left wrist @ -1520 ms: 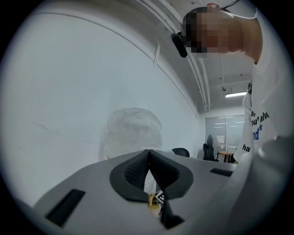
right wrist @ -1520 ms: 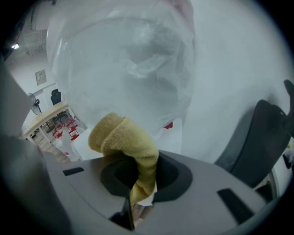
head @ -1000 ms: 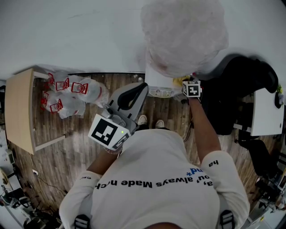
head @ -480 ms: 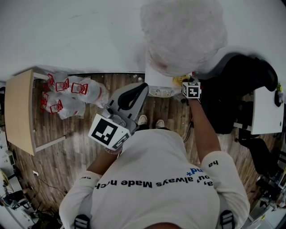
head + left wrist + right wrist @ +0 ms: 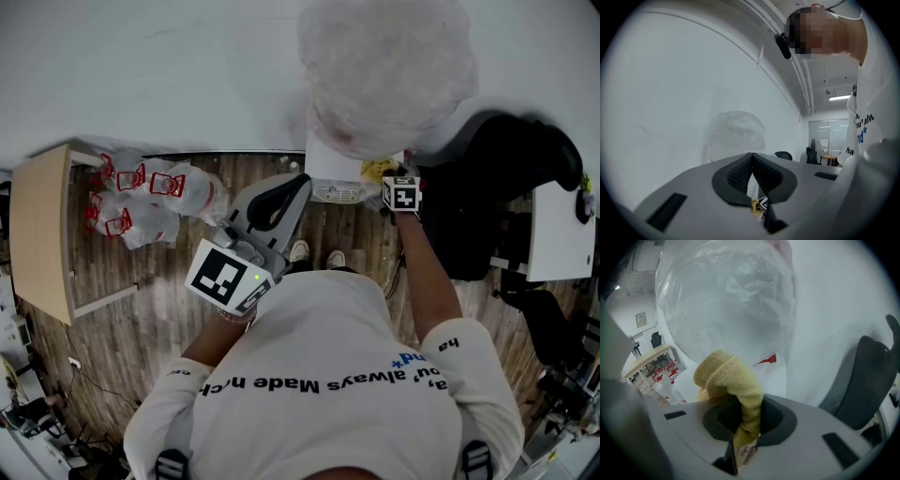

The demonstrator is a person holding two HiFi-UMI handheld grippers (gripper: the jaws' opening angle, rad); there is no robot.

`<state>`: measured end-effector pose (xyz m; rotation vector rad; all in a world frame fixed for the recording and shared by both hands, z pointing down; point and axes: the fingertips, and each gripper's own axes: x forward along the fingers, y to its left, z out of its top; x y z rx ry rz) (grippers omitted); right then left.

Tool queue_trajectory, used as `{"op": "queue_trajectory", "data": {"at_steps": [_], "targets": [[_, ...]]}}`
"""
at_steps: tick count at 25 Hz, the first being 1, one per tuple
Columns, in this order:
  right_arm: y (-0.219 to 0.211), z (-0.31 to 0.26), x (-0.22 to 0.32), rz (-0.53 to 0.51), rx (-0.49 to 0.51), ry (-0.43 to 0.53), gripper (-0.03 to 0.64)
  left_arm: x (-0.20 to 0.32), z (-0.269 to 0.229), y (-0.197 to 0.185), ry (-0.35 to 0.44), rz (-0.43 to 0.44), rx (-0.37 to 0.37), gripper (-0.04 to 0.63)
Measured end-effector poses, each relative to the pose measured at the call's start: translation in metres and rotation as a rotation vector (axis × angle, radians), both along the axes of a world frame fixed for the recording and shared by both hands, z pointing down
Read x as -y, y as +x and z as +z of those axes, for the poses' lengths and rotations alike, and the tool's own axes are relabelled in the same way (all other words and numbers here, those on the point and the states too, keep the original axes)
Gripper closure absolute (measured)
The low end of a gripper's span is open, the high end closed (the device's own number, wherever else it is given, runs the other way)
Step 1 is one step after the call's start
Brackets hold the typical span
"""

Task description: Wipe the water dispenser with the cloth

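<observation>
Here, the right gripper (image 5: 746, 427) is pinching a yellow cloth (image 5: 733, 376) beside the plastic-wrapped water dispenser (image 5: 726, 301). The left gripper (image 5: 752, 171) is hovering near it, jaws pressed together.

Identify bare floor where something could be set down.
Bare wooden floor lies between the beige table and the person. Crowded: white red-printed plastic bags left of the white water dispenser, black office chair right.

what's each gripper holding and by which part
The right gripper clamps the yellow cloth by a bunched fold; the left gripper is shut, empty.
</observation>
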<state>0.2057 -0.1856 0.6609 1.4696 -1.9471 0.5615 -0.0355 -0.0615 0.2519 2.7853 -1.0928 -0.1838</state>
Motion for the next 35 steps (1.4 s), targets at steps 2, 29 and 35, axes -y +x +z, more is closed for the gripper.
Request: {"op": "queue_trajectory", "data": {"at_steps": [2, 29, 35], "targets": [[-0.001, 0.000, -0.003, -0.002, 0.000, 0.001, 0.558, -0.001, 0.000, 0.000, 0.000, 0.003, 0.000, 0.577], [-0.006, 0.003, -0.047, -0.026, 0.001, -0.018, 0.552, -0.003, -0.002, 0.000, 0.002, 0.006, -0.004, 0.577], [-0.002, -0.004, -0.048, -0.019, 0.018, -0.021, 0.552, -0.005, -0.001, -0.001, 0.001, -0.001, -0.002, 0.577]]}}
